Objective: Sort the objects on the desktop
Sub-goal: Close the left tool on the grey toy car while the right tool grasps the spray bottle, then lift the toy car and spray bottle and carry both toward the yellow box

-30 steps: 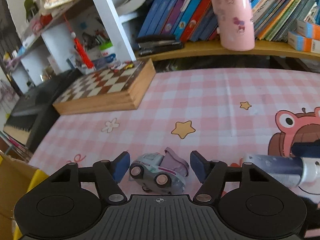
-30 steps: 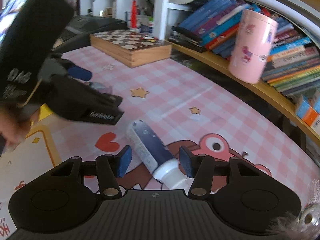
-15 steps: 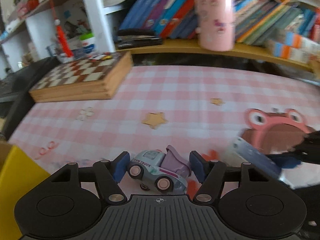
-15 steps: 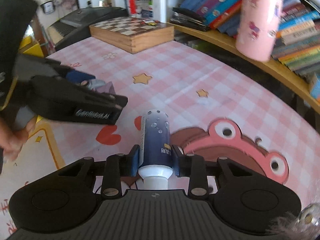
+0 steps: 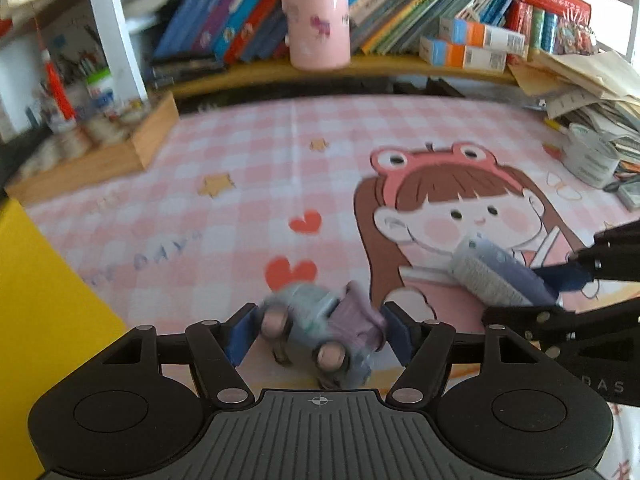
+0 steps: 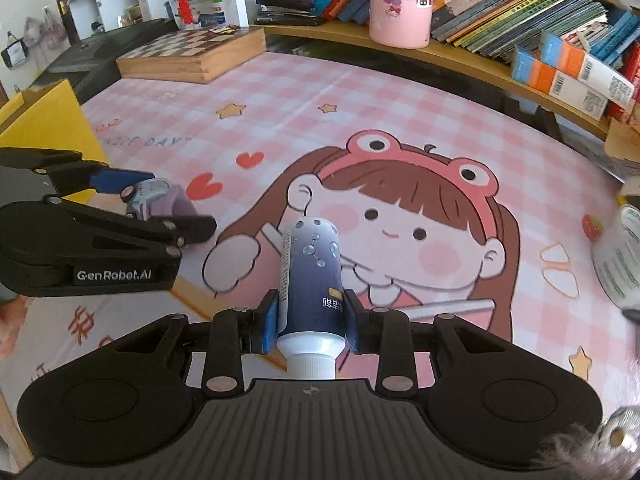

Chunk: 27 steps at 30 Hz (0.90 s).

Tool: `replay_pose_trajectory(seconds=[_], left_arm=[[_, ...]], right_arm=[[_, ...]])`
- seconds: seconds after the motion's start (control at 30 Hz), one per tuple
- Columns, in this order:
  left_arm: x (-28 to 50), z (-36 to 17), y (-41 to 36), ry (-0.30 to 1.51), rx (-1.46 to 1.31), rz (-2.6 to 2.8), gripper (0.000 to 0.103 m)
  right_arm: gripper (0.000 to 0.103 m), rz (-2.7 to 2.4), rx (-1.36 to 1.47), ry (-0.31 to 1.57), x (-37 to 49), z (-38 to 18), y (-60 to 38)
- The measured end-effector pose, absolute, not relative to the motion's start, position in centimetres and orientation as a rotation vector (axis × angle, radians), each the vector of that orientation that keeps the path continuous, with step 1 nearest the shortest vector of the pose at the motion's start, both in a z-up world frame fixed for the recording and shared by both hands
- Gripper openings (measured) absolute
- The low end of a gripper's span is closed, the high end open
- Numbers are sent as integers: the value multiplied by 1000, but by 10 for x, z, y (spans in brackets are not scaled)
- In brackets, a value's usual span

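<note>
Since a second ago both hands have swung across the desk, and the right gripper (image 6: 307,318) has squeezed tight on the tube (image 6: 310,276), bottom middle. The left gripper (image 5: 318,330) is opening a little around the toy car (image 5: 320,330), low middle. Carry both gently so nothing slips.

Glossy plastic tube (image 6: 310,280), white screw cap; toy car (image 5: 320,326) smooth moulded plastic; desk mat (image 6: 360,104) smooth, printed, low sheen; chessboard box (image 6: 192,54) varnished wood; pink cup (image 6: 401,2) satin finish; gripper bodies matt black plastic
</note>
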<state>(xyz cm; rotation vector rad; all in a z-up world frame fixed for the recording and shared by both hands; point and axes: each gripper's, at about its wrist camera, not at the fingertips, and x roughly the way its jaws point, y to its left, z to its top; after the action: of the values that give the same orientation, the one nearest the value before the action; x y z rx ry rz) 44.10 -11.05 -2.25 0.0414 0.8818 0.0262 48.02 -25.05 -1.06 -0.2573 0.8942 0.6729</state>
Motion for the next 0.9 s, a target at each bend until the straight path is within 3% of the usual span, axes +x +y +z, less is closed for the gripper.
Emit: replay_pose_trajectory(seconds=[0.23, 0.3, 0.5, 0.9], left_arm=[[438, -28, -107, 864, 19, 35, 73], [439, -29, -106, 859, 7, 27, 67], [436, -27, -107, 851, -5, 34, 66], [405, 19, -113, 751, -41, -8, 66]], right_arm=[[33, 678, -310, 870, 484, -13, -237], [34, 686, -317, 863, 485, -13, -235], [30, 694, -303, 864, 488, -13, -234], [30, 616, -208, 854, 470, -1, -258]])
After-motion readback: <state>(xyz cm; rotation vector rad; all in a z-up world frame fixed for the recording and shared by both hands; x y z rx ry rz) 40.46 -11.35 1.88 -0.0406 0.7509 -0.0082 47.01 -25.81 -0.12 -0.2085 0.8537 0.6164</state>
